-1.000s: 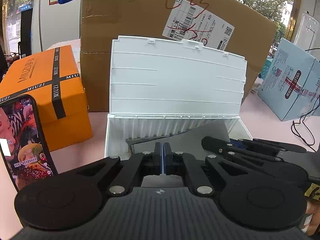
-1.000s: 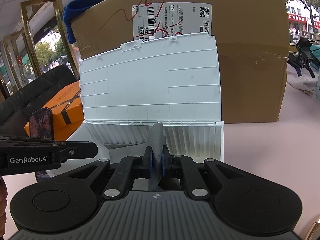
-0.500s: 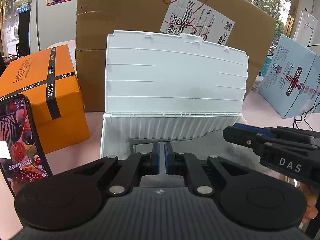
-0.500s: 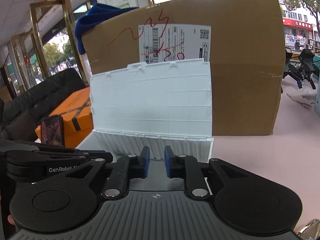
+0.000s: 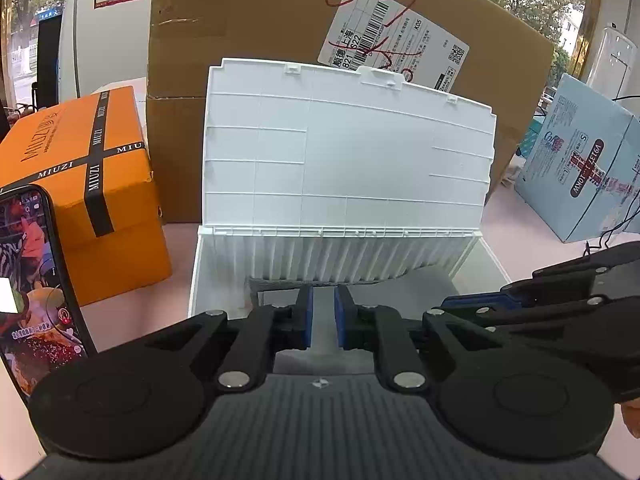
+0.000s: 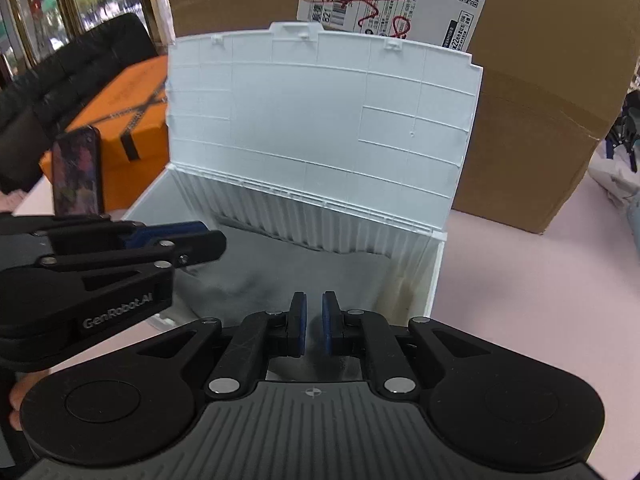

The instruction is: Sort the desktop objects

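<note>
Orange box (image 5: 76,184), taped "MIUZI"; left hand-held gripper (image 5: 323,322), marked "GenRobot.AI", slightly parted, empty; right hand-held gripper (image 6: 311,322) likewise.

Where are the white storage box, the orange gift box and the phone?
white storage box (image 6: 320,120), right wrist view, inside of raised lid
orange gift box (image 5: 76,168), left wrist view, top face by ribbon cross
phone (image 5: 28,280), left wrist view, lit screen

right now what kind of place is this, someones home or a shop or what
Probably a shop or office work area beside street-facing windows, not a home. A big cardboard shipping box bearing a courier label, an orange retail box and a black sofa by gold-framed glass suggest it.
</note>
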A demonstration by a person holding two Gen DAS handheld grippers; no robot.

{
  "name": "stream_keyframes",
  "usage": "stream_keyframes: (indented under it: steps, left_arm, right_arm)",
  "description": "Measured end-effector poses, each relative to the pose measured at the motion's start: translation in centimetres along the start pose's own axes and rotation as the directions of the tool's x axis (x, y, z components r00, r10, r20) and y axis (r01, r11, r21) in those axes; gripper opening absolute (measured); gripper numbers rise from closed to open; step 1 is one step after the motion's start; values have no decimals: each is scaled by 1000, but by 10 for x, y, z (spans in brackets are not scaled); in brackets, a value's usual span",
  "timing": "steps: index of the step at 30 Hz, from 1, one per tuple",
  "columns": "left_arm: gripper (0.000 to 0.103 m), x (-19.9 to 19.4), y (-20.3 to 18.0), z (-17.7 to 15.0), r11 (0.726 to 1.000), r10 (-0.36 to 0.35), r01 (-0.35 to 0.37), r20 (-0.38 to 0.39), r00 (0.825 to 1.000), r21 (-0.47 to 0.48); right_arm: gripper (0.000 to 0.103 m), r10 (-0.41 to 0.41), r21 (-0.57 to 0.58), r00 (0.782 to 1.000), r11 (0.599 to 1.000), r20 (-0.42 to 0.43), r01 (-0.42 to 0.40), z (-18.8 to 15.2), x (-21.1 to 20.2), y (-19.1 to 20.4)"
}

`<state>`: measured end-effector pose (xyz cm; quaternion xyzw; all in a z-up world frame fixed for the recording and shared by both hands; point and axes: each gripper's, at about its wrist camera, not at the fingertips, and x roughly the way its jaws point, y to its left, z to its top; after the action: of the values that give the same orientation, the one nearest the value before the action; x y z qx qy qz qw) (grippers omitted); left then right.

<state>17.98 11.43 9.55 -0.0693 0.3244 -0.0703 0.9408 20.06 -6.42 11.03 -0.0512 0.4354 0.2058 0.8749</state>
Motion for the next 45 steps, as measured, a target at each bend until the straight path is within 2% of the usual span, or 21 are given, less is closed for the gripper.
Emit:
stream_keyframes:
  steps: [2,5,7,10,12,17,22,24,25,26,27,29,30,32,34,36,39,41,43,45]
  left_arm:
    - [16,-2,0,1,1000,2,-2,11,1000,-6]
    - [24,-5,1,2,1000,6,-6,27,1000,-15]
    - [30,-7,1,2,1000,8,-8,38,999,-21]
    - [41,-10,1,4,999,29,-28,61,998,-17]
    - [43,-13,0,5,998,57,-58,82,995,-1]
    - [44,-16,4,7,999,21,-19,75,997,-26]
    - [47,-20,1,7,1000,22,-20,92,995,-13]
    - [53,-22,0,8,1000,23,-22,103,994,-11]
    - [63,-23,0,8,1000,23,-22,109,994,-10]
    - [70,-25,0,8,1000,24,-23,115,993,-9]
    - [82,-26,-1,8,1000,24,-24,120,992,-8]
    - [83,-28,-2,8,1000,26,-25,131,991,-5]
    - [83,-29,-3,8,1000,27,-27,134,991,0]
    - [86,-31,-5,8,1000,23,-25,137,990,14]
    - [90,-31,-7,8,999,21,-25,139,990,27]
    - [96,-31,-8,8,999,29,-35,144,989,41]
    - [103,-30,-8,7,997,51,-61,155,987,57]
    - [103,-28,-7,7,994,70,-81,155,985,69]
    - [103,-25,-7,7,991,90,-103,150,985,80]
    - [103,-20,-6,6,991,97,-109,135,986,80]
  right_arm:
    - [8,-75,-26,997,997,-34,74,3,10,6]
    - [8,-116,-36,989,993,-93,113,6,25,10]
    - [8,-157,-59,982,987,-102,152,6,31,14]
    - [9,-160,-53,979,987,-128,155,7,38,18]
    - [9,-181,-58,973,983,-141,174,6,45,22]
    - [1,-180,-31,971,984,-156,178,3,52,18]
    - [1,-173,-22,975,985,-141,172,-1,51,16]
    - [10,-182,-35,980,983,-75,180,-6,41,19]
    - [14,-178,-52,984,983,-16,177,-10,31,23]
    - [30,-166,-67,985,983,43,169,-13,21,26]
    - [50,-156,-70,983,984,96,163,-17,9,29]
    - [66,-148,-50,969,986,198,160,-26,-12,31]
    - [77,-150,-27,957,987,247,161,-30,-22,30]
    - [88,-156,19,926,987,342,160,-40,-42,28]
    - [89,-181,101,903,983,390,154,-43,-51,16]
    - [89,-203,154,893,976,401,152,-51,-53,4]
    - [89,-224,276,876,955,428,109,-72,-46,-16]
    - [89,-231,346,867,935,441,74,-84,-39,-26]
    - [89,-250,426,850,904,465,33,-94,-31,-35]
    - [89,-242,490,838,871,488,-34,-104,-23,-44]
